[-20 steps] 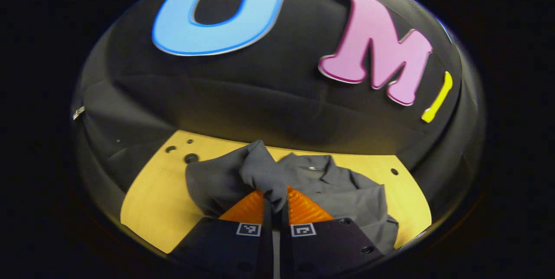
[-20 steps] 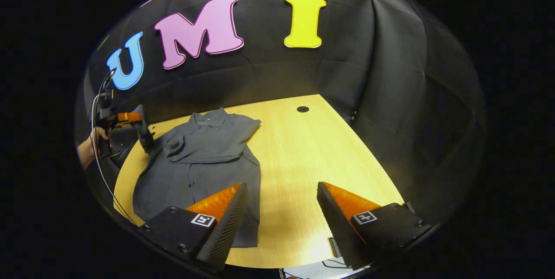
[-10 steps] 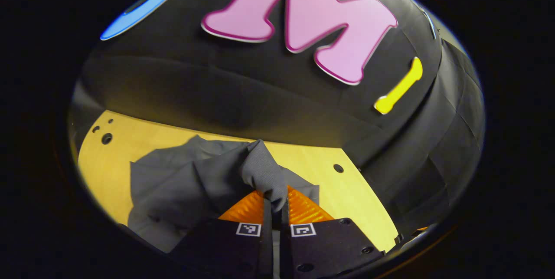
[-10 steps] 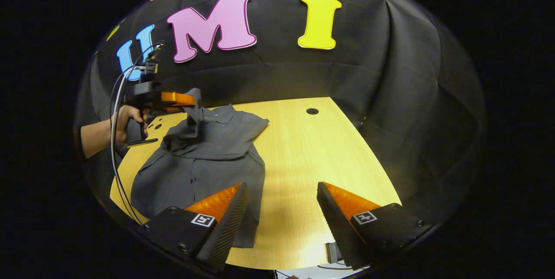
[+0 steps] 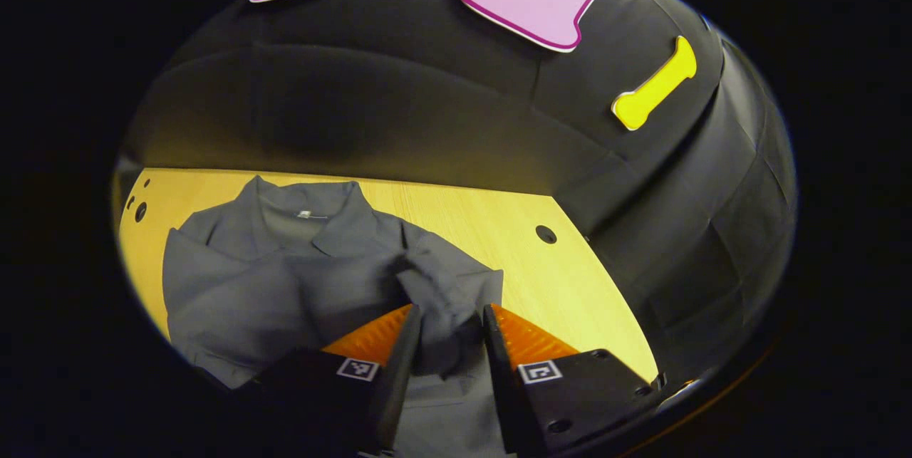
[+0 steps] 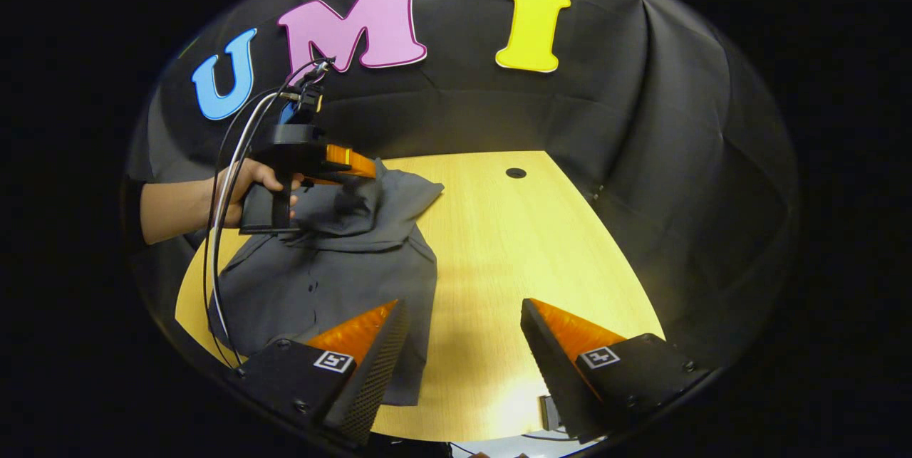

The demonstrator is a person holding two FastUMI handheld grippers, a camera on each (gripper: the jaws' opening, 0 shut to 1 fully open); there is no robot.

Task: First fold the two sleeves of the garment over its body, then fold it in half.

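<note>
The left gripper [image 5: 450, 315] is held over the shirt [image 5: 285, 280], fingers parted around the sleeve [image 5: 445, 287]. The right gripper [image 6: 463, 315] is spread wide above the table [image 6: 513, 244].

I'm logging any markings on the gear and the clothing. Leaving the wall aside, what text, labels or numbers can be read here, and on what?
Neck label inside the collar of the shirt: too small to read.
Square tags on the left gripper fingers: black-and-white patterns, no letters or numbers.
Square tags on the right gripper fingers: likewise patterns only.
Nothing here is legible as text.
</note>
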